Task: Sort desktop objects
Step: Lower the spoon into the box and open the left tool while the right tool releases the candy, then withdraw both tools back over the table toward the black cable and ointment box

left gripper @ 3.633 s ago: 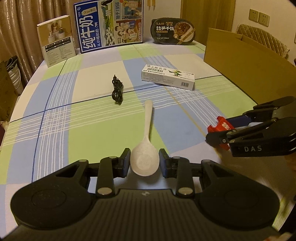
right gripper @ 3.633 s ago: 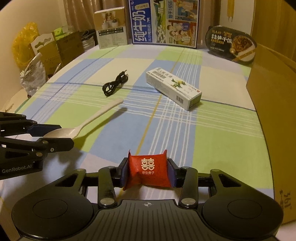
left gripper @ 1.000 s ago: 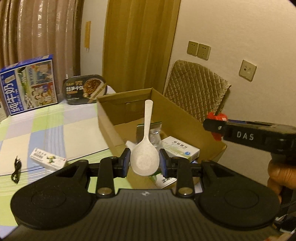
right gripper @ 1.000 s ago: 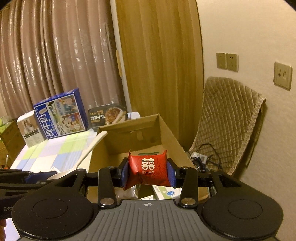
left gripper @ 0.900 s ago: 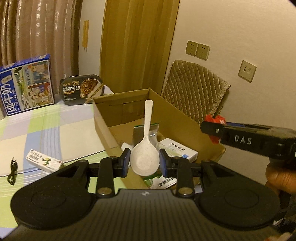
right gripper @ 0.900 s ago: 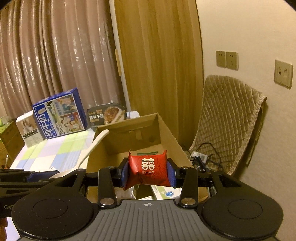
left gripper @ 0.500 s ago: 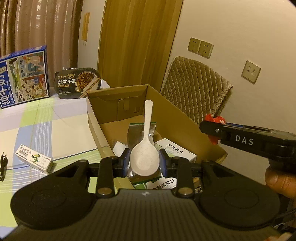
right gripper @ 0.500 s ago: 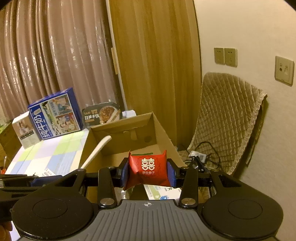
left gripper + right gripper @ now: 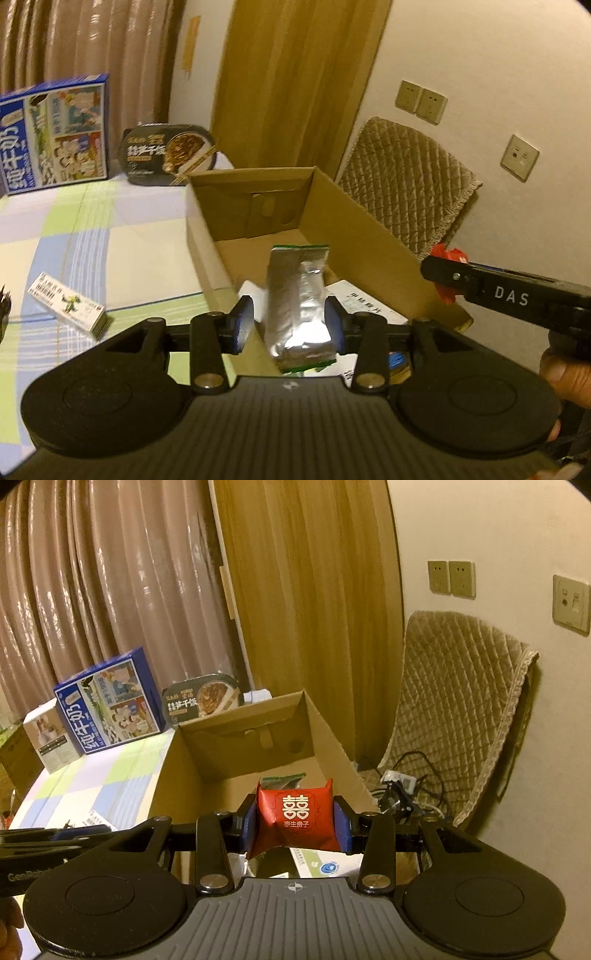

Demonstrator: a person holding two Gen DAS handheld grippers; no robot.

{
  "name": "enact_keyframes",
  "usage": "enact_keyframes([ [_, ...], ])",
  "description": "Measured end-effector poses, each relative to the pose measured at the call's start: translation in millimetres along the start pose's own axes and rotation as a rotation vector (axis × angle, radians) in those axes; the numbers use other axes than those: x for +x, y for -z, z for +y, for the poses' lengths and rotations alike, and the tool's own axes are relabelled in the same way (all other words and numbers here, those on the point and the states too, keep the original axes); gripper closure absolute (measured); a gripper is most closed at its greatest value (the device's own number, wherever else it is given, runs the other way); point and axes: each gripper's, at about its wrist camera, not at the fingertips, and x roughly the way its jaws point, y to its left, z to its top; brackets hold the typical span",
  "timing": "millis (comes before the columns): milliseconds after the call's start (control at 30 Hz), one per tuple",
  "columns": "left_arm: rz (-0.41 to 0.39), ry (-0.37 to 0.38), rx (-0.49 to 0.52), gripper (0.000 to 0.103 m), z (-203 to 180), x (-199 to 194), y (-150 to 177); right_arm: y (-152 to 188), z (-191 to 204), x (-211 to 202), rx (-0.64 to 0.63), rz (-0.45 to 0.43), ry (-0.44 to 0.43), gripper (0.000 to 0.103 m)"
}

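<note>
My left gripper (image 9: 288,322) hovers over the open cardboard box (image 9: 351,221), and its jaws are opening with nothing held between them. Through the gap shows a silver foil pouch (image 9: 299,288) lying inside the box, next to a white medicine carton (image 9: 364,304). The white spoon is not visible in either view. My right gripper (image 9: 295,812) is shut on a red packet (image 9: 295,810) with white characters, held above the near end of the box (image 9: 325,731). In the left wrist view the right gripper (image 9: 443,275) reaches in from the right, the red packet (image 9: 448,254) at its tip.
On the checked tablecloth (image 9: 110,240) lie a long white toothpaste carton (image 9: 68,310), a blue milk carton (image 9: 51,133) and a black meal tray (image 9: 168,153). A quilted chair (image 9: 406,184) stands behind the box, with cables (image 9: 399,786) on its seat.
The spoon has gone from my left jaws, which now stand wider apart over the box. The right gripper still holds the red packet and has barely shifted.
</note>
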Motion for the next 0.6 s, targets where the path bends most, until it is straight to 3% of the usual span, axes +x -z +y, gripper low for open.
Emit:
enact_keyframes([
  [200, -0.001, -0.036, -0.026, 0.067, 17, -10, 4, -4, 4, 7, 0.030, 0.016, -0.070, 0.062],
  [267, -0.002, -0.041, -0.034, 0.067, 21, -13, 6, -5, 5, 8, 0.042, 0.022, -0.115, 0.044],
  [300, -0.002, -0.044, -0.038, 0.066, 24, -14, 7, -6, 6, 8, 0.043, 0.013, -0.108, 0.030],
  [333, -0.002, -0.048, -0.040, 0.066, 25, -16, 8, -6, 6, 6, 0.046, 0.001, -0.098, 0.027],
  [600, -0.001, -0.076, -0.055, 0.046, 37, -25, 17, 0, 0, -6, 0.084, 0.009, -0.076, 0.027],
])
